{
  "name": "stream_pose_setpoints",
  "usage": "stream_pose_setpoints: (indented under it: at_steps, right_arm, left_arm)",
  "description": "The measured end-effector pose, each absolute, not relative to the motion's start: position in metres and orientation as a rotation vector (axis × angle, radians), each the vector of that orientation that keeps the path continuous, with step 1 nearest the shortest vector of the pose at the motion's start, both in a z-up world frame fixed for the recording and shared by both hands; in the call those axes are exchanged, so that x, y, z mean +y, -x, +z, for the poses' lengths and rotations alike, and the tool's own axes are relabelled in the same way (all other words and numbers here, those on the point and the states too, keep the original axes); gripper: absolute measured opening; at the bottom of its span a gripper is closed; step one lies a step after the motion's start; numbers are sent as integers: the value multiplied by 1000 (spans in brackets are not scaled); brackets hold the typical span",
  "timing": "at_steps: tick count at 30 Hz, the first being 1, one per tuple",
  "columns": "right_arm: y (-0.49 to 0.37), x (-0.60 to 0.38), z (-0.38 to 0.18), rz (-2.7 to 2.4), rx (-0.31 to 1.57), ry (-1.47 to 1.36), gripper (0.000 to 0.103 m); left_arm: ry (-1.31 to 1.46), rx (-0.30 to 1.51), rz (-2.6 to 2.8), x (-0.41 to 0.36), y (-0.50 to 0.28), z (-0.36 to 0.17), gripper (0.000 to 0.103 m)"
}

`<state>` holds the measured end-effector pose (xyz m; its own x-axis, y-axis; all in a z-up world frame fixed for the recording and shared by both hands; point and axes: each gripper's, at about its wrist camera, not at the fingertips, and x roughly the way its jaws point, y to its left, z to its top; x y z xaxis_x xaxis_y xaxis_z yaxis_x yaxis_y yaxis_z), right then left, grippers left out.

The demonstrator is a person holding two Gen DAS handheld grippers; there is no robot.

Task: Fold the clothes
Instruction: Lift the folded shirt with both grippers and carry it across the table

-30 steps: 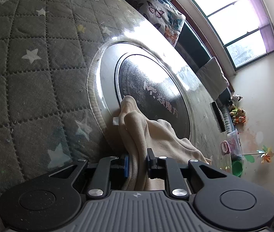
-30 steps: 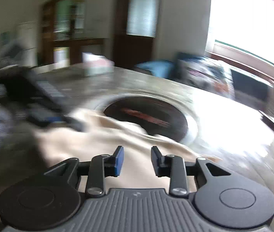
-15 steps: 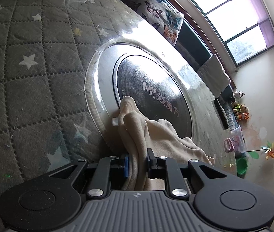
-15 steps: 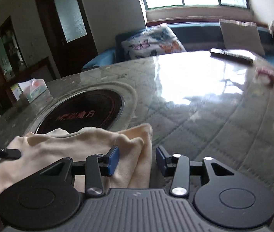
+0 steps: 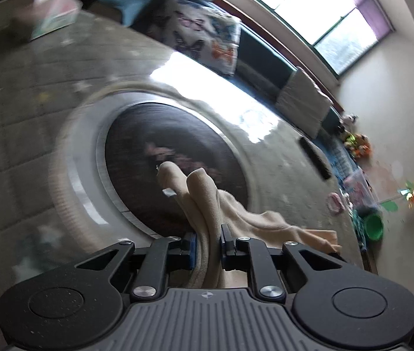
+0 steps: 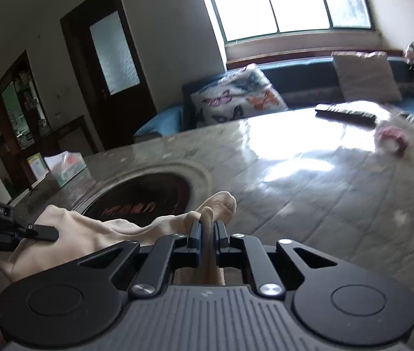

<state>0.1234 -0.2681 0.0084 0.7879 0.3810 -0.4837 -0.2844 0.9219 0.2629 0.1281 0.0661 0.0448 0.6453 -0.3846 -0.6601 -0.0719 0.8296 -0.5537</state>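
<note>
Both tools have a grip on the same cream garment point(image 5: 207, 201), which lies bunched over the dark round plate point(image 5: 148, 146) set in the table point(image 6: 309, 193), just ahead of the fingers. The left gripper point(image 5: 208, 244) pinches a thick fold, its jaws narrow with cloth filling the gap between them. The right gripper point(image 6: 207, 235) is clamped almost fully together on a thin edge, whose tip pokes up just past the fingers.

The risk, as I judge it, lies on the right: so little cloth sits between those pads that a pull could slide it free (the fabric looks soft and smooth). If the two hands part unevenly, the slack between them could twist, giving a crooked fold. A dragged hem could also snag on the plate's raised rim.
</note>
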Motion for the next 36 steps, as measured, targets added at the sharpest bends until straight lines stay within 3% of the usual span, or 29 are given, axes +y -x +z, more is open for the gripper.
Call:
stream_pose_setpoints:
  at_steps: [22, 27, 30, 36]
  right_arm:
    - [-129, -428, 49, -35, 450, -116, 7]
    - [-141, -447, 30, -97, 488, -137, 8]
    - [-150, -454, 13, -146, 536, -139, 11]
    - [-158, -454, 6, -143, 542, -119, 12]
  left_arm:
    - [395, 922, -507, -143, -228, 48, 15]
    - [301, 944, -468, -156, -234, 32, 18]
    - [282, 935, -426, -148, -238, 27, 29]
    - [294, 913, -413, -141, -243, 27, 26]
